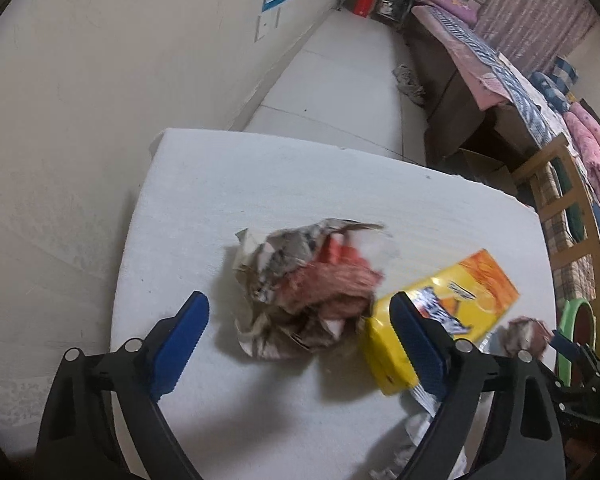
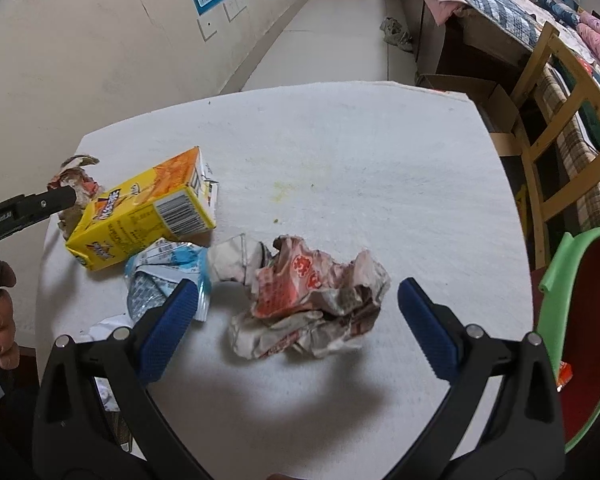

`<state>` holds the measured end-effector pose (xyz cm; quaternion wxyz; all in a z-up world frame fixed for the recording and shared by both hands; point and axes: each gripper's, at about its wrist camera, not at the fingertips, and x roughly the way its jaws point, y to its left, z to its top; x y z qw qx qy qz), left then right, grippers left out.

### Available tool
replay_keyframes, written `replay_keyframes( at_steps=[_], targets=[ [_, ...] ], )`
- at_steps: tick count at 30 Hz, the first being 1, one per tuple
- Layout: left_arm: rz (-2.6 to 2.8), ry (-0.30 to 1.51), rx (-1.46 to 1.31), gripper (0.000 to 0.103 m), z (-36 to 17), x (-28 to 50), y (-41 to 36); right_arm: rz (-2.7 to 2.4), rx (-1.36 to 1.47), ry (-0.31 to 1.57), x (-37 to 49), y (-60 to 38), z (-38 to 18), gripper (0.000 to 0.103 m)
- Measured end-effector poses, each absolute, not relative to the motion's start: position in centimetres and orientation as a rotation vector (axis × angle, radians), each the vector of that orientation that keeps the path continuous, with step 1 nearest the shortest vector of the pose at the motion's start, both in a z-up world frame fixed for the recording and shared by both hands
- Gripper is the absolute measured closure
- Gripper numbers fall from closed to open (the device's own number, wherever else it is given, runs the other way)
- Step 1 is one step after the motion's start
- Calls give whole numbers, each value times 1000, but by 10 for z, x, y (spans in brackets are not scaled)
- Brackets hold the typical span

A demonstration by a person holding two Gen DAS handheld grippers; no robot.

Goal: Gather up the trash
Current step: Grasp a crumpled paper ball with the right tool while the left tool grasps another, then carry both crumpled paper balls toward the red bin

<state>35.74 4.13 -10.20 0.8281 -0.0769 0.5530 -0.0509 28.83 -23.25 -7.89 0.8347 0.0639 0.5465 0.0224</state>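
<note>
A crumpled red and grey paper wad lies on the white table. My left gripper is open, its fingers on either side of the wad. A yellow juice carton lies beside its right finger. In the right wrist view a second crumpled red and white wrapper lies between the open fingers of my right gripper. The yellow carton and a blue and white plastic wrapper lie to its left. The first wad sits behind the carton, at the left gripper's finger.
A green bin with a red inside stands at the table's right edge. A wooden chair and a bed with blankets are beyond it. A wall runs along the left. A cardboard box sits behind the table.
</note>
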Motion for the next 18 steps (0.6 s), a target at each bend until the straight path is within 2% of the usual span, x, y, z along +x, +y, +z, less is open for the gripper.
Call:
replay_keyframes(
  at_steps=[2, 3, 5, 7, 8, 11, 18],
  targets=[
    [-102, 1186, -171, 30, -109, 361, 44, 47, 130, 1167, 291, -232, -85, 5],
    [-104, 1191, -176, 33, -112, 362, 45, 44, 125, 1171, 292, -232, -87, 7],
    [-119, 1196, -193, 42, -116, 362, 46, 41, 121, 1183, 294, -232, -91, 19],
    [-126, 1185, -189, 45, -118, 361, 44, 35, 124, 1186, 294, -234, -93, 29],
    [-133, 1182, -191, 52, -118, 360, 44, 24, 115, 1181, 293, -235, -94, 36],
    [-140, 1168, -202, 59, -114, 357, 44, 18, 121, 1173, 291, -239, -92, 44],
    [-134, 1160, -212, 66, -104, 351, 47, 32, 110, 1162, 284, -237, -79, 55]
  ],
)
